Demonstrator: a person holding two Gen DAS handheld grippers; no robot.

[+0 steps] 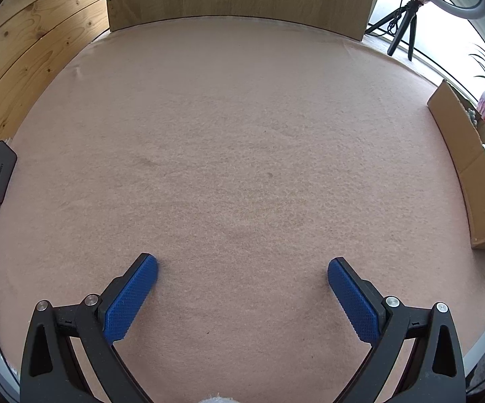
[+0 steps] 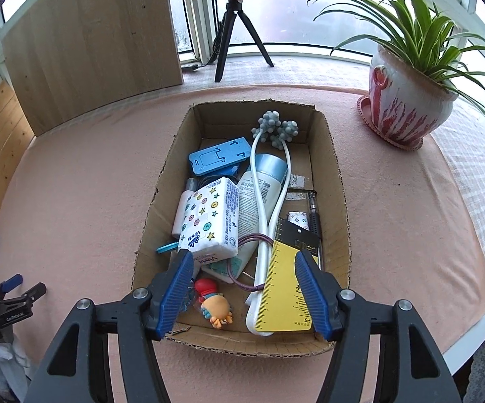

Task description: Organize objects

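A: Left gripper [image 1: 242,265]?
B: Jaws spread wide, nothing between them, over bare pink cloth [image 1: 235,141]. Cardboard box [image 1: 467,168] far right.
A: Right gripper [image 2: 240,258]?
B: Jaws spread, empty, above the box's near end. Inside: tissue pack [image 2: 210,218], yellow ruler card [image 2: 284,288], massager [image 2: 269,174], toy octopus [image 2: 213,304].

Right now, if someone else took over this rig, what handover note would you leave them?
Left gripper: open, empty, above bare pink cloth.
Right gripper: open, empty, over the near end of the cardboard box.
In the box: tissue pack, yellow ruler card, white massager, blue stand, octopus toy, black pen.
Done: nothing laid out on the cloth.
Left: everything.
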